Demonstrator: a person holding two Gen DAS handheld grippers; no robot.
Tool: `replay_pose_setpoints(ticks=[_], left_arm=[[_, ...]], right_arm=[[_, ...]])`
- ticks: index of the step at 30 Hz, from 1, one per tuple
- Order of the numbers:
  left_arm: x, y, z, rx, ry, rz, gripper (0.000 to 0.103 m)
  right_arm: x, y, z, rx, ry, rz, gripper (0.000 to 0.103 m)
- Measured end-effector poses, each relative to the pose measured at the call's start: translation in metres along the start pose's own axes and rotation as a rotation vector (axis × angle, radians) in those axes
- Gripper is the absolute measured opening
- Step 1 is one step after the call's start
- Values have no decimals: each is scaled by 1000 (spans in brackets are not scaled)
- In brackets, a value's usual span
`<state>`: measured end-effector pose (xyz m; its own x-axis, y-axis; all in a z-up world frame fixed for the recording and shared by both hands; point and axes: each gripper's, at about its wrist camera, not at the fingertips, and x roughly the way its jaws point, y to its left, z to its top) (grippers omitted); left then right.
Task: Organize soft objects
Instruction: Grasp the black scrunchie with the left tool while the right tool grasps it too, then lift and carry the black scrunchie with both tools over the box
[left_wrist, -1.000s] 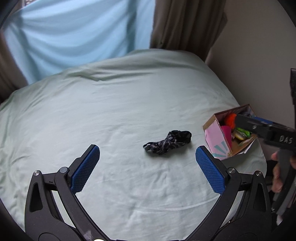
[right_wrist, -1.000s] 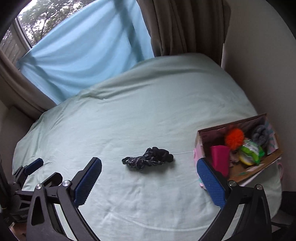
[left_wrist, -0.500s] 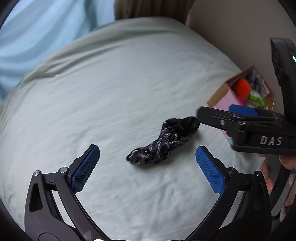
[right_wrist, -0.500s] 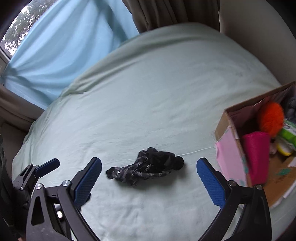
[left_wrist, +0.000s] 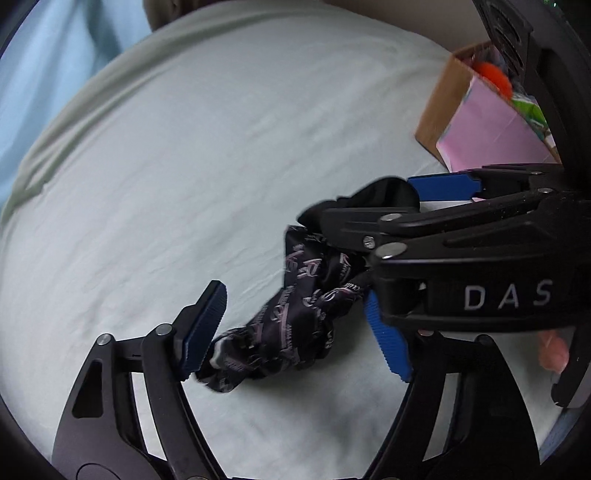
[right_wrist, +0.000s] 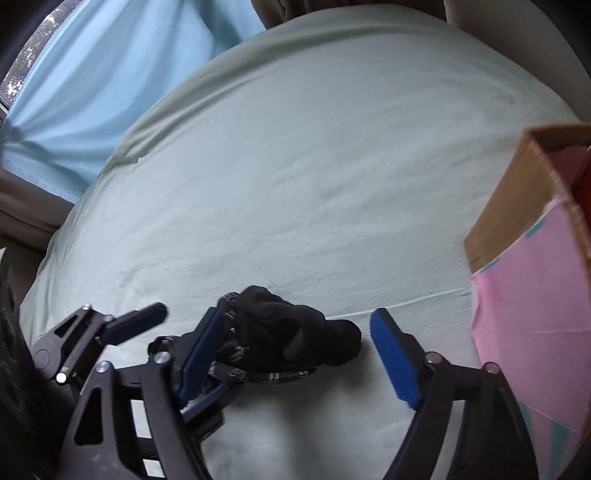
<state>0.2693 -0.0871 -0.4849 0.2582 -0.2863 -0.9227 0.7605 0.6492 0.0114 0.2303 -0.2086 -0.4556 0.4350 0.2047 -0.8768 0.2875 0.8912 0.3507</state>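
A dark patterned cloth (left_wrist: 306, 314) lies crumpled on the pale green bedsheet (left_wrist: 184, 166), and both grippers are around it. The left gripper (left_wrist: 295, 332) has its jaws wide apart, with the cloth's lower end between them, touching the left pad. The right gripper (right_wrist: 299, 354) is also wide open around the cloth's black end, not closed on it. A cardboard box (right_wrist: 517, 206) with colourful soft items stands near the cloth.

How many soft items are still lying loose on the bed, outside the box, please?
1: the dark patterned cloth lies crumpled on the bed sheet, between the fingers of both the left gripper and the right gripper. Others may lie out of view.
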Motion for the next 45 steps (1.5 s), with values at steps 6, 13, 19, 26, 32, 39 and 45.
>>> replay_pose_setpoints(ticks=[6, 13, 19, 26, 32, 39, 45], left_arm=[[17, -5, 0, 39, 25, -12, 54], [18, -3, 2, 42, 27, -31, 36], [8, -1, -2, 15, 29, -29, 30], [-16, 0, 4, -16, 15, -10, 28], [-61, 3, 6, -67, -21, 13, 28], [-145, 4, -1, -163, -92, 63, 28], [-225, -9, -10, -225, -135, 69, 28]], right_arm=[[9, -3, -1, -1, 7, 18, 56], [15, -3, -3, -18, 37, 15, 32], [11, 0, 0, -12, 26, 14, 28], [-13, 5, 3, -7, -3, 11, 25], [-55, 19, 0, -16, -49, 25, 24], [-133, 38, -9, -50, -122, 54, 24], [-205, 57, -20, -91, -169, 65, 24]])
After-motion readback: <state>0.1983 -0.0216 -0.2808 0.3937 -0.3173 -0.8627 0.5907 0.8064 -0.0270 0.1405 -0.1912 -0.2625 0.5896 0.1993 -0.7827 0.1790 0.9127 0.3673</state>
